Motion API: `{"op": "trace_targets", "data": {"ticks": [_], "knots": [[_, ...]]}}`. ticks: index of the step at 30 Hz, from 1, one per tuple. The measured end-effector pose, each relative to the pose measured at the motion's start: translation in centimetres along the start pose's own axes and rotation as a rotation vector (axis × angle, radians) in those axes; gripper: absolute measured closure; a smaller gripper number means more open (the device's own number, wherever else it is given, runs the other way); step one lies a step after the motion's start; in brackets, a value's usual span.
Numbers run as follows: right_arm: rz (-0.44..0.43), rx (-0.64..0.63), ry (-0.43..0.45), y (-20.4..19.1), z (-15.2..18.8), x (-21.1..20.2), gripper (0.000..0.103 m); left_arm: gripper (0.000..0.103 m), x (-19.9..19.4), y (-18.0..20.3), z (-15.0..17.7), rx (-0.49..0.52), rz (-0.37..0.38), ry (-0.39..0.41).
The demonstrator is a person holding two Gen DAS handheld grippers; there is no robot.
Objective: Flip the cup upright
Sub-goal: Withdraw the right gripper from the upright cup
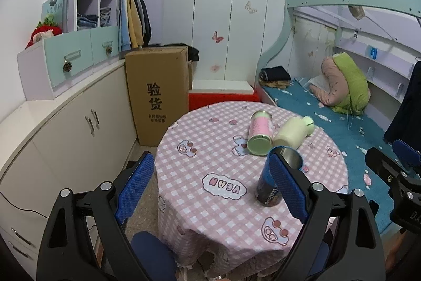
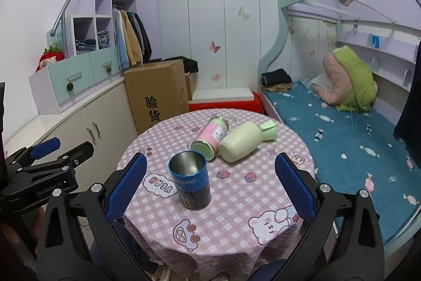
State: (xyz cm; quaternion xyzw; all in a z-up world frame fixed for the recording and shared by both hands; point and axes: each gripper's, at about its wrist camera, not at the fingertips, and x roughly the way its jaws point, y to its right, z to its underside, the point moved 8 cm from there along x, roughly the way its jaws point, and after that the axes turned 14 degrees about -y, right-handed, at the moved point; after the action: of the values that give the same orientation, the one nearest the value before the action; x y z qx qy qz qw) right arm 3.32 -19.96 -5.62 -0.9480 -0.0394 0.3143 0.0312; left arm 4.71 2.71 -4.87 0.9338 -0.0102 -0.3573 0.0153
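The blue cup (image 2: 190, 179) stands upright, mouth up, dead ahead between the wide-open, empty right gripper (image 2: 210, 187) fingers. The left gripper (image 1: 211, 187), also spread and empty, seems farther off; its right finger hides part of the cup.

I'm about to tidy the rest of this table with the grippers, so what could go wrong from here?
1. The pink can and cream bottle lie on their sides, touching; nudging one may roll the other toward the table edge.
2. The upright blue cup stands just in front of them; reaching past it could tip it over again.
3. The right gripper and left gripper are close together and could collide.
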Motion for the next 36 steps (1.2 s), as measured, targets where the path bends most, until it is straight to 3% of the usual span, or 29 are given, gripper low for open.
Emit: {"op": "trace_targets", "data": {"ticks": [3,19,36], "knots": [[-0.007,-0.002,0.020,-0.1,0.0,-1.2,0.005,0.008,-1.1,0.3,0.0,0.005,0.003,0.026],[0.023,-0.013,0.093,-0.5,-0.1,-4.7,0.005,0.008,-4.4,1.3,-0.3,0.022,-0.004,0.121],[0.057,0.001,0.098,0.2,-0.2,-4.3,0.005,0.008,-4.4,2.5,-0.8,0.057,-0.015,0.170]]}}
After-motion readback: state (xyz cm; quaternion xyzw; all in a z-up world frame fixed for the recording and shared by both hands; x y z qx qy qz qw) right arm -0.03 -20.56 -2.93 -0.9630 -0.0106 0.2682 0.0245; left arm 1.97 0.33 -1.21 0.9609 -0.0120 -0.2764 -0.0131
